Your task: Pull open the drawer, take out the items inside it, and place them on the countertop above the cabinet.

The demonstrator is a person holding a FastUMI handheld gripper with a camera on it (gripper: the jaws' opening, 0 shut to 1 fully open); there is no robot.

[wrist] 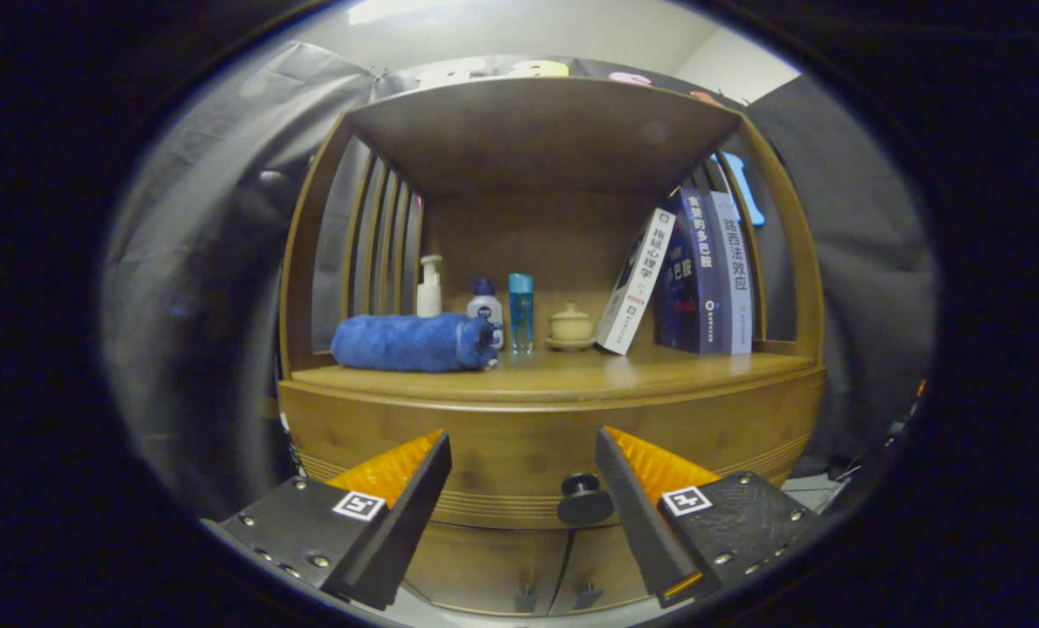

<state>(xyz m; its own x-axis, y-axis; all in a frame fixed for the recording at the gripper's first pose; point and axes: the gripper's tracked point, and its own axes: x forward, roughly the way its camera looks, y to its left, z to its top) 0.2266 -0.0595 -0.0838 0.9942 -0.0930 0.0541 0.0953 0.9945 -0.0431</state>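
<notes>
Ahead, the gripper [522,488] stood with its fingers spread wide and holding nothing, pointed at the closed drawer [519,453] of a wooden cabinet [781,288]; the drawer's dark round knob [584,501] sat between the fingers, close against the inner side of the right one, and whether it touched could not be told; below the drawer, two cabinet doors [519,567] with small dark handles were shut. Above the drawer front ran the countertop [571,371], glossy brown wood under a shelf roof, with slatted sides; on it, from the left, lay a rolled blue towel [410,342], then behind it a white pump bottle [429,288], a white bottle with a blue cap [485,310], a clear blue bottle [521,310], a small lidded ceramic pot on a saucer [570,327], and three books [693,279] leaning rightward, their spines bearing Chinese writing; dark cloth hung on both sides of the cabinet, and a pale ceiling showed above.
</notes>
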